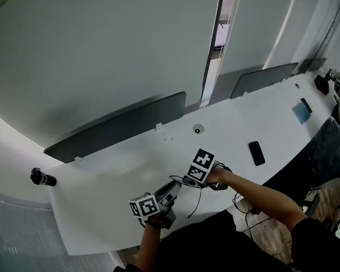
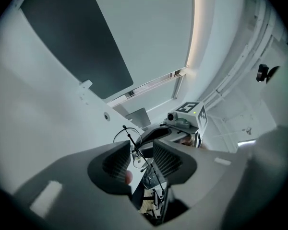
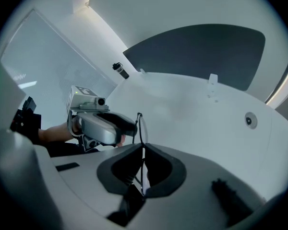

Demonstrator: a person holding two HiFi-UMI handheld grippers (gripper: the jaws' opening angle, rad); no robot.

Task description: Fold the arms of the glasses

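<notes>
Left hand-held gripper (image 2: pixel 137 161): jaws spread, glasses (image 2: pixel 137 146) arm running between them | right hand-held gripper (image 3: pixel 143 169): pinching the glasses | both lower centre, over white bench (image 1: pixel 102 197)

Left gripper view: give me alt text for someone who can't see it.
The left gripper has its jaws apart around one thin arm of wire-rimmed glasses, without pressing it. Just beyond, the right gripper holds the frame over a white table.
</notes>
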